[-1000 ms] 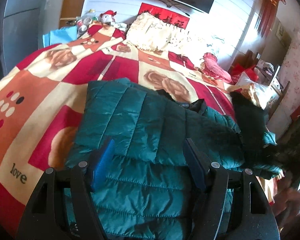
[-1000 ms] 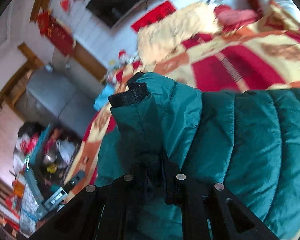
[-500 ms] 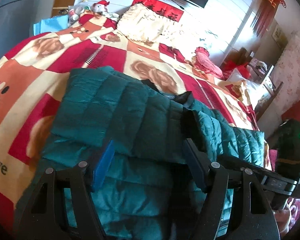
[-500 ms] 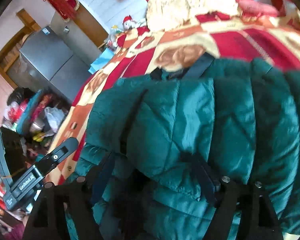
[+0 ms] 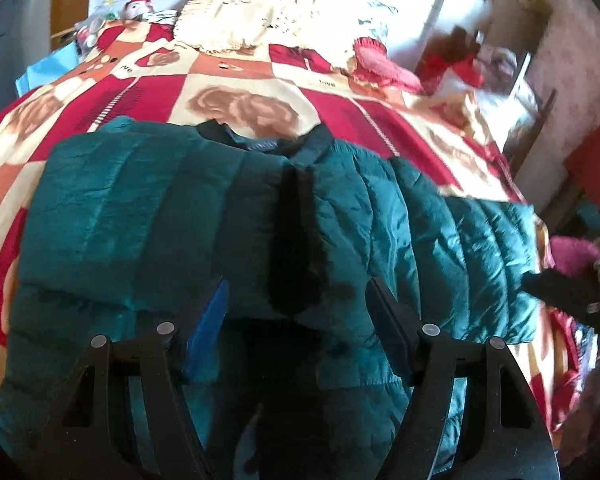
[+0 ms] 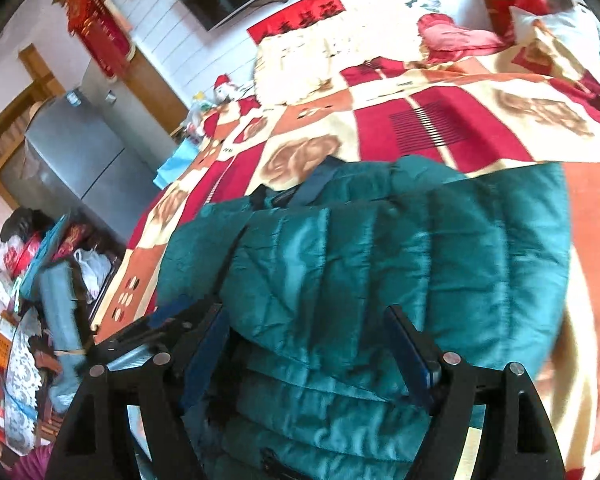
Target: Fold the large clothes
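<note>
A teal quilted puffer jacket point(image 5: 148, 208) lies on a bed, collar toward the pillows, with both sleeves folded in over its front. A dark cuff point(image 5: 296, 240) runs down its middle. My left gripper point(image 5: 298, 312) hovers open above the jacket's lower middle, blue pads apart with nothing between them. In the right wrist view the same jacket point(image 6: 380, 256) fills the centre, and my right gripper point(image 6: 308, 344) stands open over it, not holding any cloth. The left gripper point(image 6: 156, 332) shows at the jacket's left edge in that view.
The bed carries a red, orange and cream patchwork cover point(image 5: 236, 92), with a cream fringed pillow point(image 5: 260, 16) and a pink cushion point(image 5: 380, 68) at its head. A grey cabinet point(image 6: 76, 160) and cluttered bags point(image 6: 40, 264) stand left of the bed.
My right gripper let go of the sleeve cuff, which now lies folded across the jacket front, and drew back. My left gripper moved right toward the jacket's middle.
</note>
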Demonstrator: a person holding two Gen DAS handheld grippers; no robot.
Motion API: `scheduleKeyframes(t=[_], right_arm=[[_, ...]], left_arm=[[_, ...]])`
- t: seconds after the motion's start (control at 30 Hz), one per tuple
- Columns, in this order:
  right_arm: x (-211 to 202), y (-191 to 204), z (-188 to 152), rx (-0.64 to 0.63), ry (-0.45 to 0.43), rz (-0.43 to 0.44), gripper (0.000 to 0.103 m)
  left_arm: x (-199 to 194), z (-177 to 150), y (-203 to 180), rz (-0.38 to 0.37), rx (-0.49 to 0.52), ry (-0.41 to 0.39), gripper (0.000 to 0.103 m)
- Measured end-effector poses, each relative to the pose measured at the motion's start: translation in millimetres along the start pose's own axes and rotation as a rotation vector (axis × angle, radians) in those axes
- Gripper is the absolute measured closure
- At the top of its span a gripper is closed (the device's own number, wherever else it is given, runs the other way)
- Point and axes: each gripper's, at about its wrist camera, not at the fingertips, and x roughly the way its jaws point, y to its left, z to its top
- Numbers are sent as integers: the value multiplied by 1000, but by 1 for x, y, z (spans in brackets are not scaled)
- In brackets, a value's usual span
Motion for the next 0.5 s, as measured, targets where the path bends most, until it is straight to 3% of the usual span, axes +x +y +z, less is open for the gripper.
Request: scheduleKeyframes(t=[0.13, 0.3, 0.33, 0.37, 0.43, 0.5], right_arm=[[-14, -12, 0, 17, -20, -5, 26], [-27, -24, -2, 42, -37, -11, 26], [-30, -27, -3, 48, -41, -11, 26], [-32, -29, -4, 53, -45, -11, 26], [-34, -32, -4, 63, -51, -11, 26], [-37, -34, -5, 79, -59, -11, 26]], left_arm=[[15, -4, -12, 21, 38, 30, 33], [18, -5, -19, 9, 61, -2, 35], [16, -5, -20, 3, 61, -13, 45], [15, -4, -20, -7, 63, -25, 63], [12, 0, -21, -17, 67, -22, 81], [6, 5, -18, -39, 58, -28, 86]])
